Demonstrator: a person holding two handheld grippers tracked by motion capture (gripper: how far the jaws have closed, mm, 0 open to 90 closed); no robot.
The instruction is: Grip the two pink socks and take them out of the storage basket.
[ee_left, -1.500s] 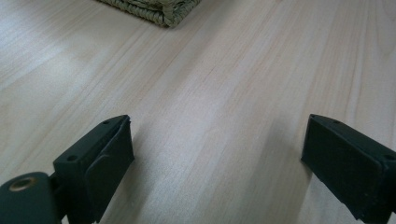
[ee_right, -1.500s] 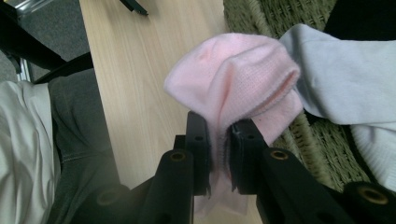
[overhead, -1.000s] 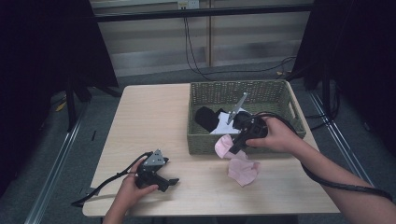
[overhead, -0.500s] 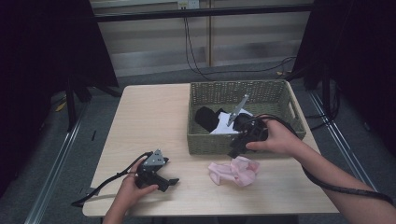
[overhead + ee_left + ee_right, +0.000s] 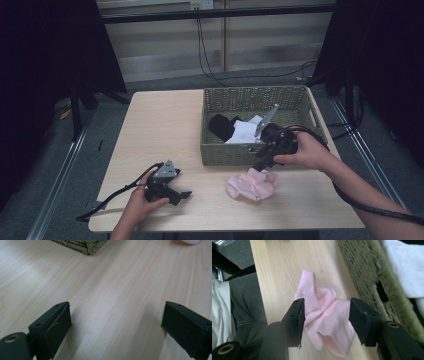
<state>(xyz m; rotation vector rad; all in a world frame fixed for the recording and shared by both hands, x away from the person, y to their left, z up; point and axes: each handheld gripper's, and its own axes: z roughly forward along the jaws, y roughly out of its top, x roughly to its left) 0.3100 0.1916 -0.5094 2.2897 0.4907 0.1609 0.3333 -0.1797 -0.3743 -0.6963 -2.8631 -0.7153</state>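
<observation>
High view, near edge: left hand (image 5: 142, 200) grips the left gripper (image 5: 186, 195) low on the wooden table (image 5: 165, 125), front-left part; its cable trails off the table's near-left corner.
Left gripper state: jaws spread wide, nothing between them; left gripper view has bare wood between the jaws, a basket corner (image 5: 86, 246) far ahead.
Pink cloth: crumpled pink sock-like cloth (image 5: 251, 183) lying flat on the table, just in front of the basket's near wall, apart from the left gripper.
Right gripper: right gripper (image 5: 258, 165) held by the right hand (image 5: 305, 152), jaws pointing down at the cloth's top edge, just above it.
Right gripper state: jaws apart, holding nothing; right gripper view puts the cloth (image 5: 324, 317) on the table below and between the jaws, contact unclear.
In the way: basket's woven near wall (image 5: 372, 282) sits close beside the right gripper; right forearm crosses the table's near-right corner.
Basket: green-grey wicker basket (image 5: 250, 95) on the far-right half of the table.
Basket contents: black cloth (image 5: 220, 125) at left, white cloth (image 5: 244, 131) beside it; exact kind cannot tell.
Far: cables (image 5: 210, 50) hanging down the back wall, dark curtains either side.
Change from 1.0 s ago: the cloth then hung from the right gripper at the basket's front; now it is on the table and the jaws are off it.
Change from 0.5 s ago: cloth already down; little change since.
Left side: same place as before.
</observation>
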